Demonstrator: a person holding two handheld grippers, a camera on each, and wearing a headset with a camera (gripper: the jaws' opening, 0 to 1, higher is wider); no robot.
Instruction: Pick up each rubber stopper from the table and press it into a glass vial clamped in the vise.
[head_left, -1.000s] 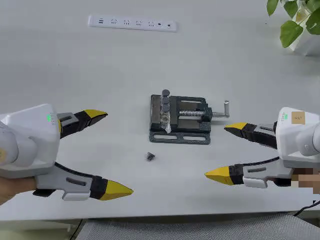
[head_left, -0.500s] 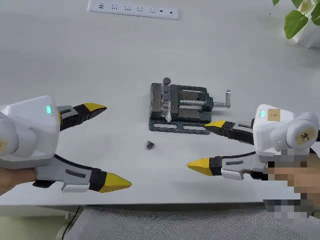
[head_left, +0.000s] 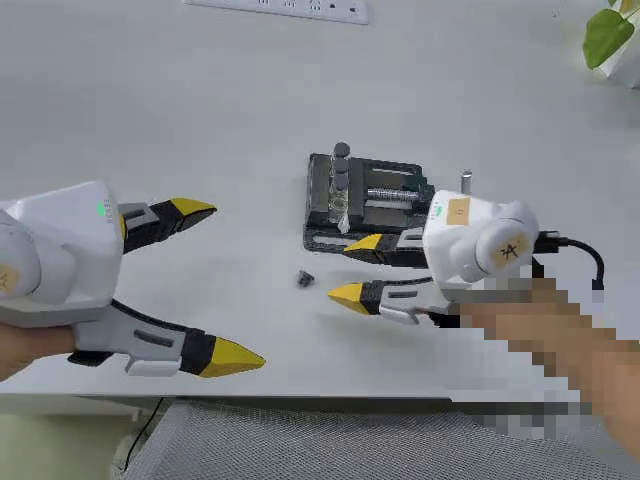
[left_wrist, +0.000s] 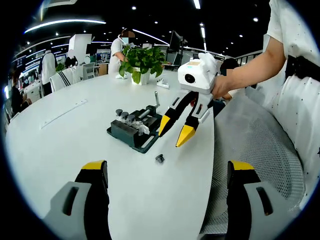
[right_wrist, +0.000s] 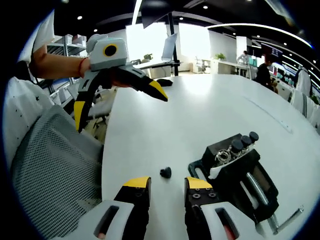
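My right gripper (head_left: 342, 268) has its jaws parted by a narrow gap and holds nothing. The loose stopper (head_left: 305, 279) lies on the worktop (head_left: 200, 120) just beside the jaw tips, near the vise (head_left: 385, 200). The vise clamps a row of vials (head_left: 341, 190). My left gripper (head_left: 235, 283) has its jaws spread wide and empty, well apart from the stopper.

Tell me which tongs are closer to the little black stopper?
Right. The right tongs point at the stopper from just beside it, open; the left tongs hang farther off on its other side.
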